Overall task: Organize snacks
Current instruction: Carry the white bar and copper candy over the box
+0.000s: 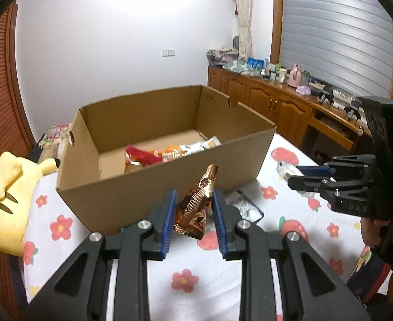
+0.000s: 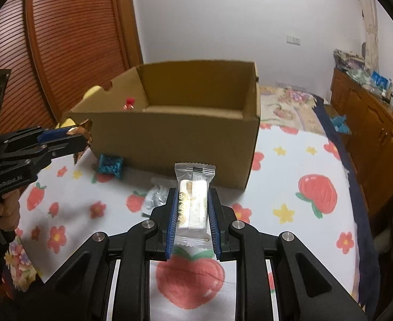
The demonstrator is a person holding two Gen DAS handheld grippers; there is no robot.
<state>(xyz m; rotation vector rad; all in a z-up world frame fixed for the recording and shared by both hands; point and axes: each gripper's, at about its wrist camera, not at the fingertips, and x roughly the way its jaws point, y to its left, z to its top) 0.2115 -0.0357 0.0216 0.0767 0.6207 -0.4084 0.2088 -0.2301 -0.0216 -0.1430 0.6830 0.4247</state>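
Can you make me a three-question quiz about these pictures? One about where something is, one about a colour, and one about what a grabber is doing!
1. Where does the teal wrapped snack lie?
A. in the cardboard box
B. on the blanket beside the cardboard box
C. on the wooden cabinet

2. What colour is the wrapper held by the left gripper?
A. copper
B. green
C. purple

3. What is the right gripper doing?
A. hanging open with nothing in it
B. squeezing a plush toy
C. shut on a clear-wrapped white snack bar

Answers: 1 B, it rests on the flowery blanket against the cardboard box wall. 2 A, the copper foil snack is shiny. 3 C, the white snack bar sits between its blue pads.
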